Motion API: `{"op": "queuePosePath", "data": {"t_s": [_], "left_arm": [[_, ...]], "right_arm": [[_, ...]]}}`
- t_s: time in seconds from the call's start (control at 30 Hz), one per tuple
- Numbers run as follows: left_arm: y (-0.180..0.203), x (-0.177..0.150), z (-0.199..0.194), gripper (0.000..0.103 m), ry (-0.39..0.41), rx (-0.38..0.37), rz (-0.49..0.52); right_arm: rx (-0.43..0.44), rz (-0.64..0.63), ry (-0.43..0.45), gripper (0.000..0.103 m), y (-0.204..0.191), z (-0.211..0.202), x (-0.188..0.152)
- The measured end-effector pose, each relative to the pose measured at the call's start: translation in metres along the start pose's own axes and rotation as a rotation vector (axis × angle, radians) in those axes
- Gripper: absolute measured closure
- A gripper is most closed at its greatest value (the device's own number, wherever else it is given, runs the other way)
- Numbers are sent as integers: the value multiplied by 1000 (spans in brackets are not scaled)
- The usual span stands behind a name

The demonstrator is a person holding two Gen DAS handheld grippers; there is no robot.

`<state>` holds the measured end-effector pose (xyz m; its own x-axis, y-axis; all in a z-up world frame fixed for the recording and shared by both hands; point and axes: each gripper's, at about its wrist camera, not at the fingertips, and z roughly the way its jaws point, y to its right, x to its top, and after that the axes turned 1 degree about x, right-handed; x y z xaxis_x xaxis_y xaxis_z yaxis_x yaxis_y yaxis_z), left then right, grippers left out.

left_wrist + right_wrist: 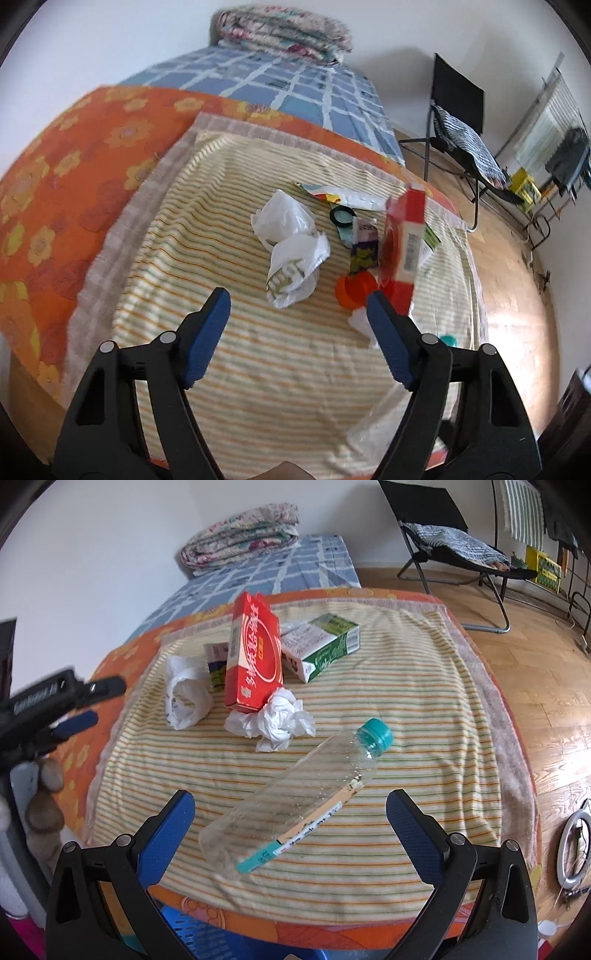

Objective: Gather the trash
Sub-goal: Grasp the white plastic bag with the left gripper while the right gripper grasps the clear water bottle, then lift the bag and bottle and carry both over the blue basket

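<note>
We have both grippers over the striped towel [424,709], and nothing is picked up yet. Our right gripper [290,825] stands wide apart, empty, with the clear plastic bottle [295,797] lying slantwise just beyond its fingers, teal cap to the far right. Our left gripper [297,317] is parted too, holding nothing, aimed at the white plastic bag [291,243] just beyond it. The red box [255,653] stands further off, a crumpled tissue [275,722] touching its base, the green carton [321,646] behind. We judge the bottle the nearest target: we should square the fingers across its body, not along it, and close mid-length so it cannot roll away.
</note>
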<state>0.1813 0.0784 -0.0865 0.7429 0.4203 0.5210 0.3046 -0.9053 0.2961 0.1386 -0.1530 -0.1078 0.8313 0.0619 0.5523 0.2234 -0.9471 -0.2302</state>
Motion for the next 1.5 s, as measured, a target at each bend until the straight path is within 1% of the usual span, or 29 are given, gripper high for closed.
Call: {"op": "queuePosePath", "data": {"t_s": [0.03,0.07,0.17,0.23,0.33,0.47,0.63,0.67,0.7,0.77,0.87,0.9,1.07,1.23,1.3,1.5], "left_arm": [[-3,4,10,25,-26,-20,-25],[-5,6,18,25,-43,-23,-43],[-10,11,38,25,-65,-5,-77],[-12,15,48,29,-73,8,-86],[-18,21,61,29,-75,12,-120],[-16,28,77,30,-83,6,-127],[-17,31,97,34,-101,-23,-163],[-16,31,100,35,-99,-30,-165],[-15,31,102,36,-99,-38,-164],[-12,31,106,39,-101,-47,-154],[-11,32,107,43,-100,-63,-149],[-12,33,108,44,-99,-70,-152],[-22,36,107,51,-98,-102,-190],[-29,37,95,55,-76,-83,-167],[-34,36,87,56,-66,-80,-163],[-45,33,61,57,-36,-63,-137]], "right_arm": [[-3,3,-6,0,0,4,1],[-4,7,-12,0,-1,7,1],[-5,19,-26,1,-1,18,5],[4,32,-46,3,-2,25,7],[4,60,-71,4,-1,33,9],[-3,61,-100,10,-1,43,10],[-26,74,-119,12,5,55,11],[-30,82,-126,14,7,58,11],[-34,87,-133,19,8,60,12],[-29,107,-154,24,15,67,13],[-13,144,-173,25,22,72,14],[-8,146,-175,28,22,74,14],[-17,118,-173,29,19,75,14],[-11,106,-172,34,19,73,12],[-13,101,-165,36,19,69,10],[-24,90,-138,40,24,57,4]]}}
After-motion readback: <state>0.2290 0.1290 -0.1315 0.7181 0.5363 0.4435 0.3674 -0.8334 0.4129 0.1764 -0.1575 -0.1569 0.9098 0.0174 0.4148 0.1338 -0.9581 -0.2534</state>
